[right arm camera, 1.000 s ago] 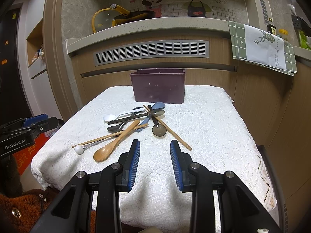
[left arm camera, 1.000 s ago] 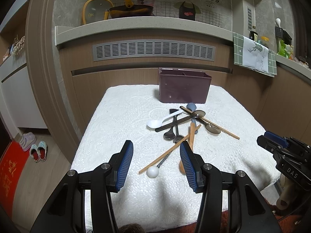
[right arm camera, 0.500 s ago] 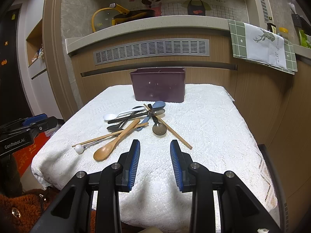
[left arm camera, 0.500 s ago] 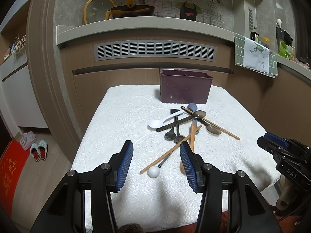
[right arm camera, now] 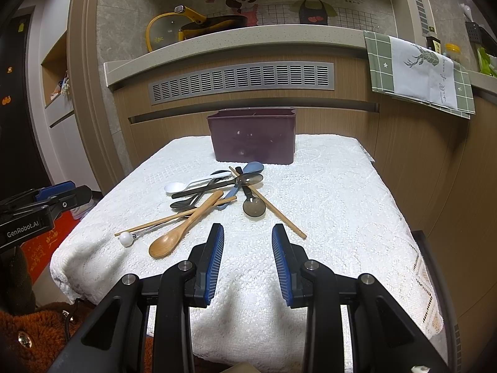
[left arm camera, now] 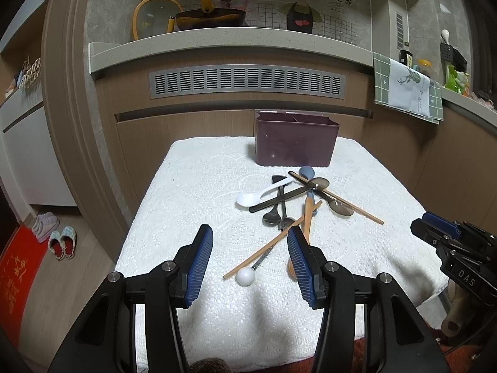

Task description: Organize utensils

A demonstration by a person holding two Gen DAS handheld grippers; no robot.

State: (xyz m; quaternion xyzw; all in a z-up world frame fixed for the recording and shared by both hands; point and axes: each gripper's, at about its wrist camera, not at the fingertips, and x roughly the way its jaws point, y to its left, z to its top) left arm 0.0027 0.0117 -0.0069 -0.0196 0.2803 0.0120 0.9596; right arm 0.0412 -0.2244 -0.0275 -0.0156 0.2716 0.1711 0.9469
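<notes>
Spoons (right arm camera: 186, 230) and chopsticks (right arm camera: 270, 205) lie crossed in a heap, bin (right arm camera: 251, 135) at 12 o'clock. Both left gripper (left arm camera: 250, 242) and right gripper (right arm camera: 248, 239) gape wide, empty; nothing has shifted since earlier.

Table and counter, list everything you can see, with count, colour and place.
utensil holder: 1, dark purple, far end of table
tablecloth: 1, white, covers table
wooden spoon: 1, tan, nearest in pile
chopsticks: 2, tan, crossing pile
white spoon: 1, left of pile
blue spoon: 1, by holder
ball-ended utensil: 1, white tip, left edge
pan: 1, yellow handle, counter
towel: 1, green-white, over counter
left gripper: open
right gripper: open
</notes>
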